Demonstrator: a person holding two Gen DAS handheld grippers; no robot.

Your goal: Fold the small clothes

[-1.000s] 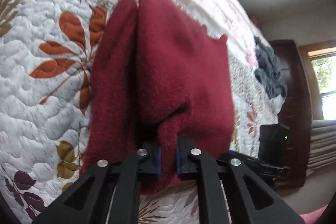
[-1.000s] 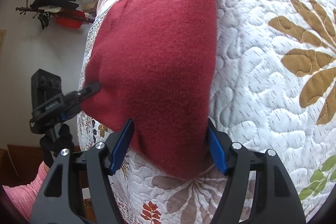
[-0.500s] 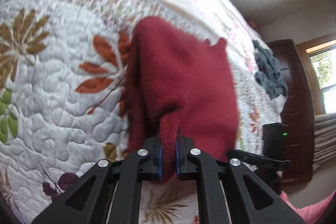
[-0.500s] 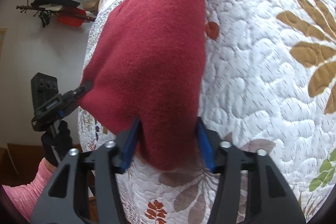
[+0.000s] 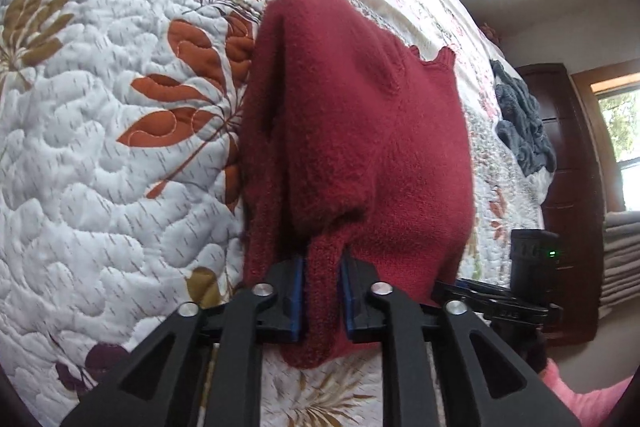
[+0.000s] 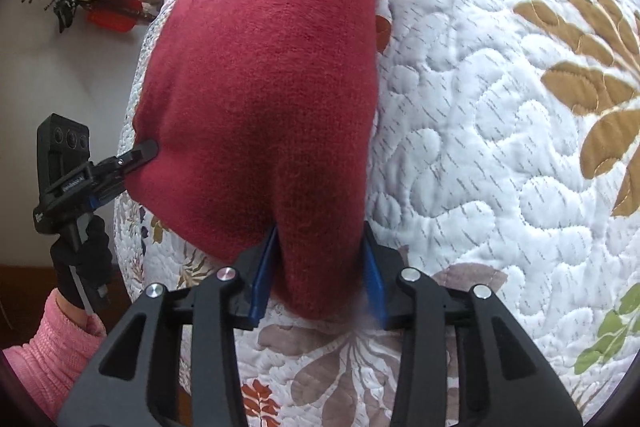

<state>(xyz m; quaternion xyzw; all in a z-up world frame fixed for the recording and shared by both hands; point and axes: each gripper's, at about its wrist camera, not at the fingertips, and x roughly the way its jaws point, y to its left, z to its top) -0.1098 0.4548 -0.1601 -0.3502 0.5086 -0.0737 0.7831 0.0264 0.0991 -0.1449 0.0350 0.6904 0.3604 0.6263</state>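
A dark red knitted garment (image 5: 360,147) lies on the quilted bedspread (image 5: 100,155), its near edge raised off the quilt at two corners while the rest runs away from both cameras toward the far side of the bed. The long axis of the cloth points straight ahead of each gripper, so the fabric stretches forward from the jaws rather than to either side. The left gripper (image 5: 322,295) has its jaws pressed together on a narrow bunched fold of the red knit at one near corner; in the right wrist view the same tool shows at the cloth's left corner, held by a gloved hand (image 6: 82,259) with a pink sleeve (image 6: 48,351). The right gripper (image 6: 320,279) pinches the other near corner, its blue pads (image 6: 262,279) set wider apart around a thicker wad of fabric. Both hold the same near hem and neither seems nearer the far edge, so the coming fold probably means carrying both corners forward together along that axis. Farther out, a grey crumpled garment (image 5: 524,131) lies on the bed near a dark wooden cabinet (image 5: 568,187).
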